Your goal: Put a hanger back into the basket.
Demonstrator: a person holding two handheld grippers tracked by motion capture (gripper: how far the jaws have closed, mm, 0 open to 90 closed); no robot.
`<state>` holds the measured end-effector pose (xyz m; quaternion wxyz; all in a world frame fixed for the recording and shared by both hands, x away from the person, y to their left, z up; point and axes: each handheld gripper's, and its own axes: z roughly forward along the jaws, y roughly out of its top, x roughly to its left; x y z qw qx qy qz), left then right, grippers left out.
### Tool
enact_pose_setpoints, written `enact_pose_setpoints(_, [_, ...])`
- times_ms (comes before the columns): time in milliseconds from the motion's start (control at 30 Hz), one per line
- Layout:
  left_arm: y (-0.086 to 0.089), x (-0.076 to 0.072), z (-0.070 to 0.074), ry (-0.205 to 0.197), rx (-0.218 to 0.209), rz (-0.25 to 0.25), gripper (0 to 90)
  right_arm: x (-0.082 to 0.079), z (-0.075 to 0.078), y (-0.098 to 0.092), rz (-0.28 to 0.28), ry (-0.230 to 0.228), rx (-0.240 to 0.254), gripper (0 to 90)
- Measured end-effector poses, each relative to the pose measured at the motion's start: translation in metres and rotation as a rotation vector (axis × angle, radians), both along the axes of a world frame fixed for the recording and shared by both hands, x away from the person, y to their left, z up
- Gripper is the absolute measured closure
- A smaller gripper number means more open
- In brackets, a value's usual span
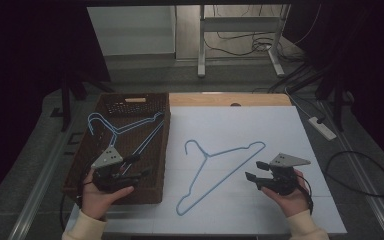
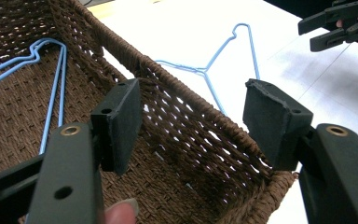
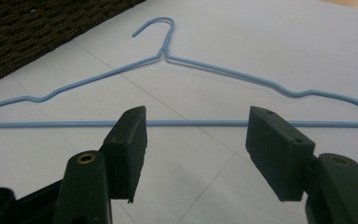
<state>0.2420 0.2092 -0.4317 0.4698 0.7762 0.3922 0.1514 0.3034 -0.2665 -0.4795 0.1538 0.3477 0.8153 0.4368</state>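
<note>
A blue hanger (image 1: 220,169) lies flat on the white table (image 1: 280,125), right of the basket (image 1: 157,192) holding more hangers (image 1: 125,129). Right gripper (image 1: 254,171) faces its bar, jaws wide, empty; left gripper (image 1: 139,166) hovers wide over the basket. Likely next: lower and pinch the bar.

High view dim, bluish cast; surroundings near black at both sides; white table sheet (image 1: 240,135) brightest area; shadows soft, faint; image soft, low detail; 2 gripper views brighter, evenly lit; near jaws slightly blurred; basket (image 2: 186,135) weave sharp; no glare.
</note>
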Motion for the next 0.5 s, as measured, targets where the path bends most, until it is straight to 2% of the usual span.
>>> enact_pose_setpoints(167, [0.0,-0.001,0.003,-0.011,-0.006,-0.003,36.7,0.0,0.0,0.008,0.016,0.0,-0.003,39.4])
enact_pose_setpoints(500, [0.002,0.0,0.0,-0.01,-0.014,-0.006,36.7,0.011,0.0,0.032,0.049,0.05,-0.015,42.8])
